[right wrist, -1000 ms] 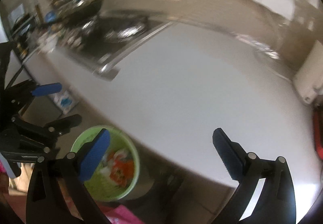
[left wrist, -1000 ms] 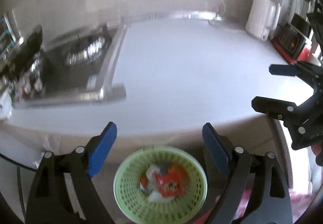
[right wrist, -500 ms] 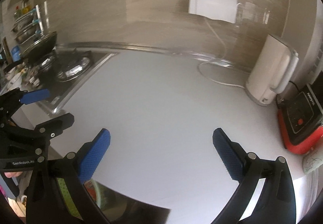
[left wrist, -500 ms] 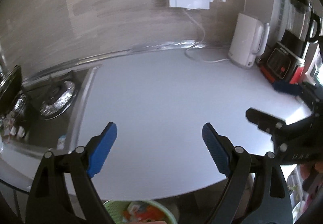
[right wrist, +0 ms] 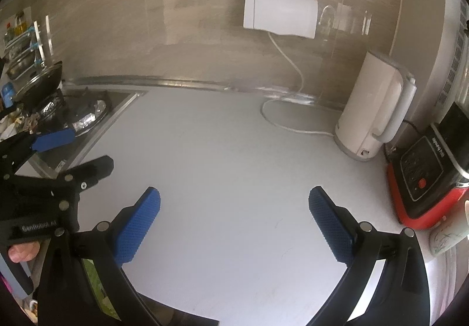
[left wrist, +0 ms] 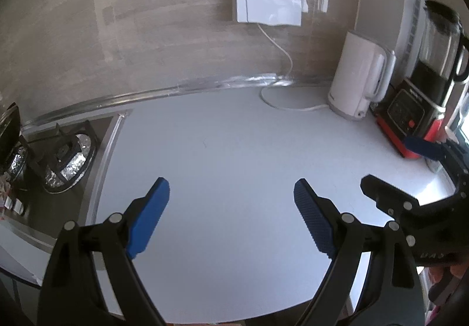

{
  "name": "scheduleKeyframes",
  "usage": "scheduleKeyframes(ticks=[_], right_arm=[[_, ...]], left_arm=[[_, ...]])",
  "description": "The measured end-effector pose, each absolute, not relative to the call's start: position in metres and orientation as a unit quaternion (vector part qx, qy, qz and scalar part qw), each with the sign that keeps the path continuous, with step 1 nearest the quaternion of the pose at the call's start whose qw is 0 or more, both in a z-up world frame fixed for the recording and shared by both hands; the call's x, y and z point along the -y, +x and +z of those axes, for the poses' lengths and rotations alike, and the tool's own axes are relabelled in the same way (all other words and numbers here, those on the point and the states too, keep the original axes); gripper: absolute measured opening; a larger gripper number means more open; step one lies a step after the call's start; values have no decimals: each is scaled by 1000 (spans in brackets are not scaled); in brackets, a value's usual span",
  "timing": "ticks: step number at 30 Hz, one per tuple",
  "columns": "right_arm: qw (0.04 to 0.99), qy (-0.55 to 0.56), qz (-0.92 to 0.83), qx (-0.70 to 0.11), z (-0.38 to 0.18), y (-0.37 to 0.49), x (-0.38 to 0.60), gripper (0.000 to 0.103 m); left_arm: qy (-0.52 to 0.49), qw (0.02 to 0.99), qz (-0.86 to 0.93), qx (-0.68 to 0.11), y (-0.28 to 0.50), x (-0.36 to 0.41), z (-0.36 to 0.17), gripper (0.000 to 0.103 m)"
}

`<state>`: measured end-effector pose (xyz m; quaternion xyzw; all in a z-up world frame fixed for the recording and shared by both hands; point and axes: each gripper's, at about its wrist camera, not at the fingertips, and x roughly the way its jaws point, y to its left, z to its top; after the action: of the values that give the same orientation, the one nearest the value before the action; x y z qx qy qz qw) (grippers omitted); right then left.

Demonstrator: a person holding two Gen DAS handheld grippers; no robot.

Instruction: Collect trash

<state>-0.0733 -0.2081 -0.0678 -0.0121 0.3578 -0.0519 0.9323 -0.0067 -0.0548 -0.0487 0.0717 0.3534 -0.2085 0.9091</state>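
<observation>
My left gripper [left wrist: 231, 191] is open and empty above the white countertop [left wrist: 219, 150]. My right gripper [right wrist: 234, 199] is open and empty above the same countertop [right wrist: 228, 155]. Each gripper shows in the other's view: the right one at the right edge of the left wrist view [left wrist: 410, 176], the left one at the left edge of the right wrist view [right wrist: 67, 153]. A sliver of the green trash basket [right wrist: 96, 288] shows below the counter edge behind my right gripper's left finger. No loose trash shows on the counter.
A white kettle [left wrist: 360, 79] with its cord stands at the back right, also in the right wrist view [right wrist: 378, 109]. A red and black blender [left wrist: 425, 91] stands beside it. A gas hob [left wrist: 67, 155] lies at the left. A white wall box [right wrist: 280, 13] hangs on the wall.
Both grippers rose and tilted up from over the green basket of trash on the floor to over the countertop. The basket has dropped almost out of view. Both grippers stayed open.
</observation>
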Motion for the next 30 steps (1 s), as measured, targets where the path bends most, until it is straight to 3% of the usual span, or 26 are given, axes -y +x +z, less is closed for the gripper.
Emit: scheduleKeyframes(ticks=[17, 30], right_arm=[[970, -47, -59, -233, 39, -95, 174, 101], [983, -75, -60, -153, 100, -136, 149, 101]], left_arm=[[57, 956, -185, -221, -33, 24, 70, 92], [48, 969, -188, -156, -72, -4, 113, 95]])
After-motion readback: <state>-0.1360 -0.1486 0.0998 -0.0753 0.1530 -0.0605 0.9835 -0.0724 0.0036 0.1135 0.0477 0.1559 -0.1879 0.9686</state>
